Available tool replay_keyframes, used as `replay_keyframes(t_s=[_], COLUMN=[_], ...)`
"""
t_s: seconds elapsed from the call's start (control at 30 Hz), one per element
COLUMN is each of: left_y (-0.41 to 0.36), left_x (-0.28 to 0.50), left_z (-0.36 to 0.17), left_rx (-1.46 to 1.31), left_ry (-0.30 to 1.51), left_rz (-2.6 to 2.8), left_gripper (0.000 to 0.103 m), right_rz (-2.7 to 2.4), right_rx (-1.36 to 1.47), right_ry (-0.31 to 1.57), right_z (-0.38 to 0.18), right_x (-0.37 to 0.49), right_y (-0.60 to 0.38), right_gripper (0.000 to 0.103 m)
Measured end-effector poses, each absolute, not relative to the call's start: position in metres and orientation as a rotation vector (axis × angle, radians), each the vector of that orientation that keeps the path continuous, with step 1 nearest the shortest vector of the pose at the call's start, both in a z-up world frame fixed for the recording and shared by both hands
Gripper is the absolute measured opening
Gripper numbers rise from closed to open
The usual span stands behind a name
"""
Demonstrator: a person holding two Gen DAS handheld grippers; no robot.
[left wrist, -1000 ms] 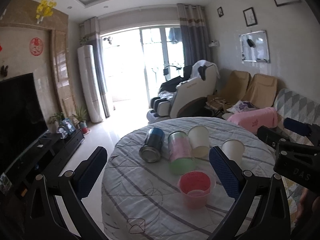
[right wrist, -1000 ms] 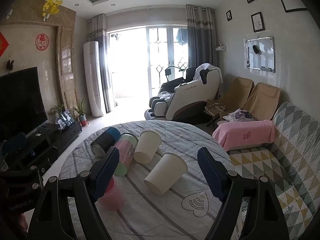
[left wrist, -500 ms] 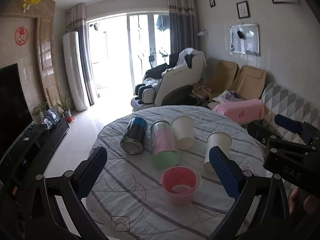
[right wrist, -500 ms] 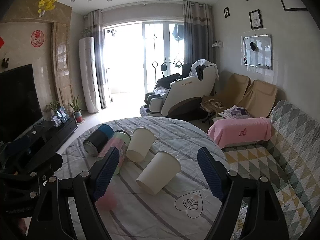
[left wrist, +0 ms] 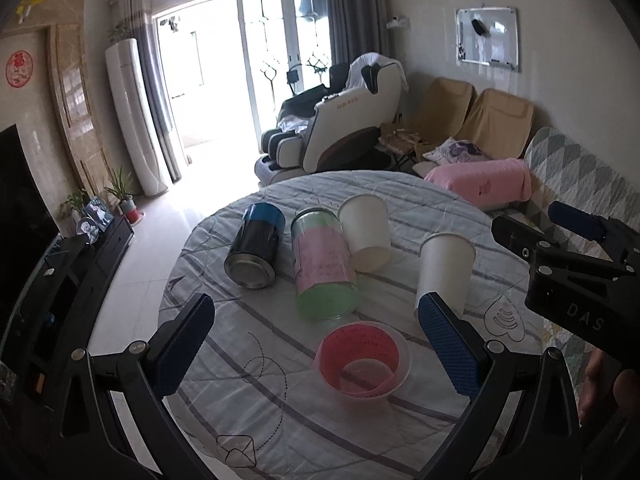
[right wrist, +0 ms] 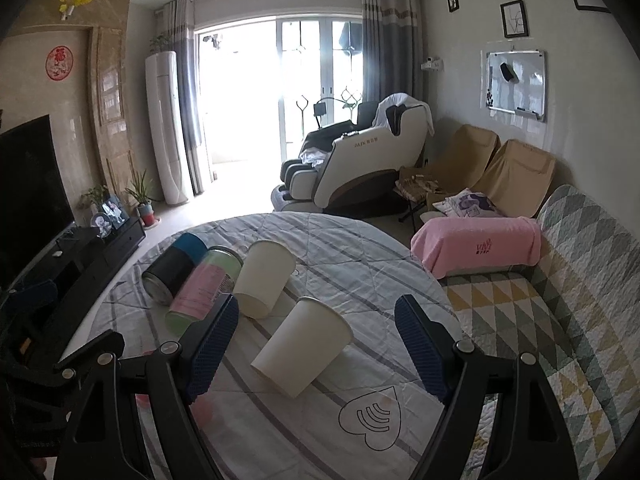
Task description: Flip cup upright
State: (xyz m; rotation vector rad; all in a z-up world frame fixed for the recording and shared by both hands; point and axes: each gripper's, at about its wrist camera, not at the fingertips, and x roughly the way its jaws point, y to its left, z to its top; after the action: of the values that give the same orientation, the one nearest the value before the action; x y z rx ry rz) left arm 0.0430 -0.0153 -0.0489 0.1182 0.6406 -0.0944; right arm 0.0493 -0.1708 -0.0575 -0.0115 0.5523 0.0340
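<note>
Two grippers hovering over round table (right wrist: 352, 240), nothing grabbed yet. Right gripper (right wrist: 316, 344) spread wide, near paper cup (right wrist: 304, 350) lying on side right between its fingers, mouth pointing away. Left gripper (left wrist: 316, 344) also gaping, pink bowl (left wrist: 364, 362) sitting just ahead. Tip imo: be closing gently round cup's middle, paper's crushing easy, then be rotating mouth-up before letting go.

Open bench (right wrist: 360, 264) is seen right of the near paper cup (right wrist: 304, 346); its left is crowded by another cup (right wrist: 264, 280) and two cans (right wrist: 202, 292).
</note>
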Motion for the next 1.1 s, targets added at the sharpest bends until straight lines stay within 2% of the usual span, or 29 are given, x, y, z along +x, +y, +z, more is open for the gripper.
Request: replay_keyframes(t_s=[0.43, 1.1], left_y=[-0.021, -0.009], left_x=[0.046, -0.009], left_z=[-0.051, -0.021], left_rx=[0.128, 0.130], left_ry=[0.644, 0.479], left_rz=[-0.089, -0.009], left_gripper=[0.103, 0.103], right_rz=[0.055, 0.161], right_rx=[0.000, -0.045], right_ry=[0.547, 0.398], right_z=[-0.058, -0.035], right_x=[0.049, 0.010], right_y=[-0.171, -0.148], right_gripper=[0.082, 0.082])
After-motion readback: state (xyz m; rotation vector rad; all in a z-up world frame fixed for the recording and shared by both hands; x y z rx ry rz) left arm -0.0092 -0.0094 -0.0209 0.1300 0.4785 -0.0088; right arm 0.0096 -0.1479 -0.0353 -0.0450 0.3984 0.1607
